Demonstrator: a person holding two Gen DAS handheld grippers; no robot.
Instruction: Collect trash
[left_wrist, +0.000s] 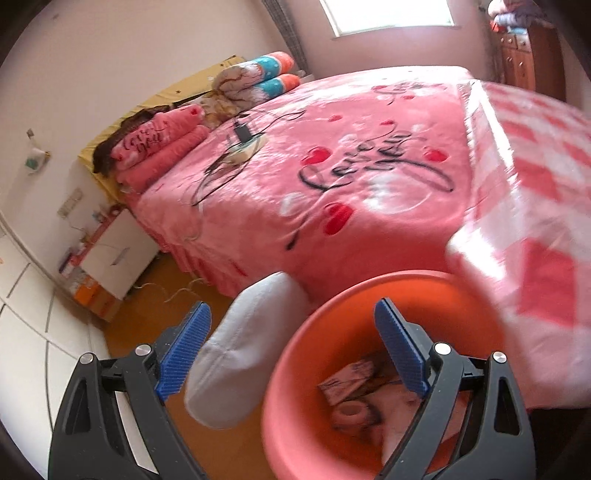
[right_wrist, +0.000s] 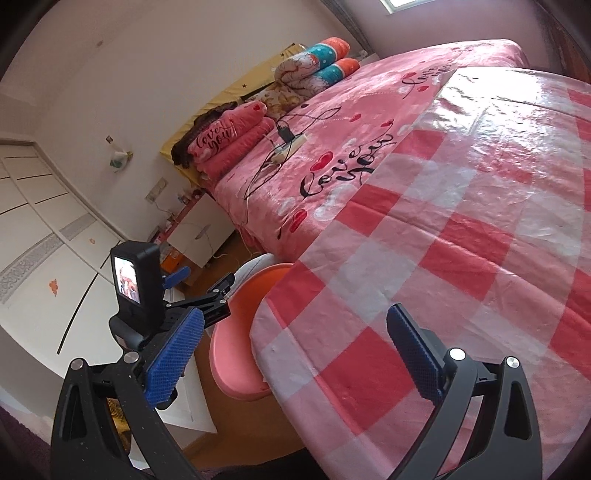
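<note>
The left tool (left_wrist: 291, 347) is showing two dark grey, triangular-cutout arms, each carrying round silver screws and ending in a blue finger pad (left_wrist: 184, 354) with a fine ridged texture. The right tool (right_wrist: 295, 362) is wearing the same dark frame, silver screws and blue studded pads (right_wrist: 173, 365); light specks are dotting its near left arm.

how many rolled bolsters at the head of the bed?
2, stacked beside the floral quilt against the headboard: upper bolster on top, lower bolster beneath it. The quilt may hide others.
</note>
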